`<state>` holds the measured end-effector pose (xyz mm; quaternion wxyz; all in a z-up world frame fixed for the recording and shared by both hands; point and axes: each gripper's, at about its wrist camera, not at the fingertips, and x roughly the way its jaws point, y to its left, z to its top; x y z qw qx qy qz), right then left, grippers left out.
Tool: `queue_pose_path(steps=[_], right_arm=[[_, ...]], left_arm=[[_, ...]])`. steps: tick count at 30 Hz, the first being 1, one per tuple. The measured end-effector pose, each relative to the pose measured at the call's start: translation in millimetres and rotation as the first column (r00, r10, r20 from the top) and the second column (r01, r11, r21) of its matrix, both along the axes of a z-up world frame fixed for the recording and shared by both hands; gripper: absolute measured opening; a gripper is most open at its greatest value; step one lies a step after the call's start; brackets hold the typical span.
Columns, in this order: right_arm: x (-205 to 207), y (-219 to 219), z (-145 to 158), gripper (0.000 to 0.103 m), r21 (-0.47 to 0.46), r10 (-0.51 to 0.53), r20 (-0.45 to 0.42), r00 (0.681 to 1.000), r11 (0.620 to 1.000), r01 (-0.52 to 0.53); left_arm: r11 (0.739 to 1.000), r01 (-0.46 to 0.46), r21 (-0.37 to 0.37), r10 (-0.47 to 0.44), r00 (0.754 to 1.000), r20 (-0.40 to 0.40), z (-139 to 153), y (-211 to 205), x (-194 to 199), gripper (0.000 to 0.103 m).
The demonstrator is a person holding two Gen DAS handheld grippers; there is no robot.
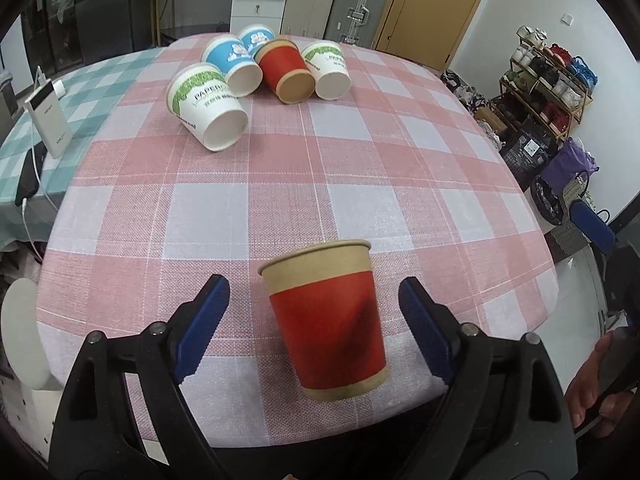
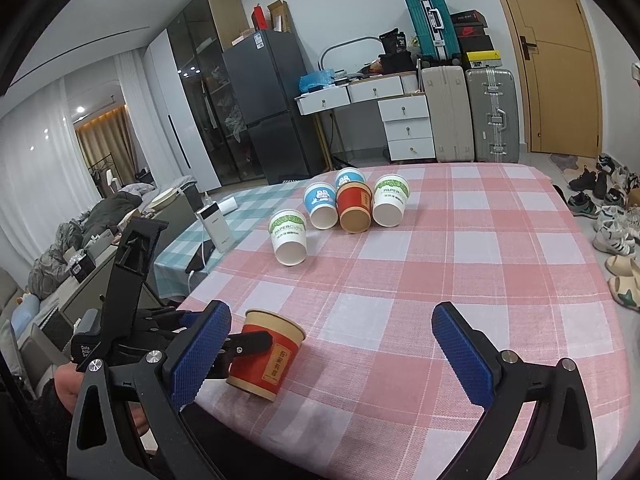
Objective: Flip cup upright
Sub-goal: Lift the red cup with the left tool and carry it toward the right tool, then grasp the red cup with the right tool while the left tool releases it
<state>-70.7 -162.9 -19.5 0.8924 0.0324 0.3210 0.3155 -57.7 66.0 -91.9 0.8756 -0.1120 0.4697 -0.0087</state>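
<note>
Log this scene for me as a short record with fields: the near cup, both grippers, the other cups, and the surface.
near cup: red paper cup, upright, mouth up, near the table's front edge
left gripper: jaws open either side of the red paper cup, not touching
right gripper: jaws open, nothing between them
other cups: five lying on their sides at the far end
surface: pink checked tablecloth

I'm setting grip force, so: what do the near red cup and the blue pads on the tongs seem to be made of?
The near red cup looks like matte paperboard: kraft-brown bands and a rolled rim around a red printed wrap, probably thin and crushable. The blue pads look like moulded rubber or soft plastic, with a fine knurled grid; which one is unclear. The left tongs stand open around the cup.
</note>
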Motion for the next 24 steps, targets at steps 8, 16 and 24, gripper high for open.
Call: queue_pose_path(steps=[8,16,24], right_arm=[[-13,9,15,0.102,0.006,0.044,0.028,0.999,0.999,-0.044],[-20,26,13,0.102,-0.003,0.100,-0.014,0.995,0.995,-0.100],[1,58,-16,0.102,-0.042,0.180,-0.176,0.968,0.981,-0.190]], left_arm=[[0.999,-0.035,0.004,0.035,0.996,0.080,35,3,-23,0.095],[0.989,-0.149,0.013,0.143,0.969,0.202,62,26,-66,0.102],[0.960,-0.279,0.012,0.270,0.938,0.217,41,60,-105,0.102]])
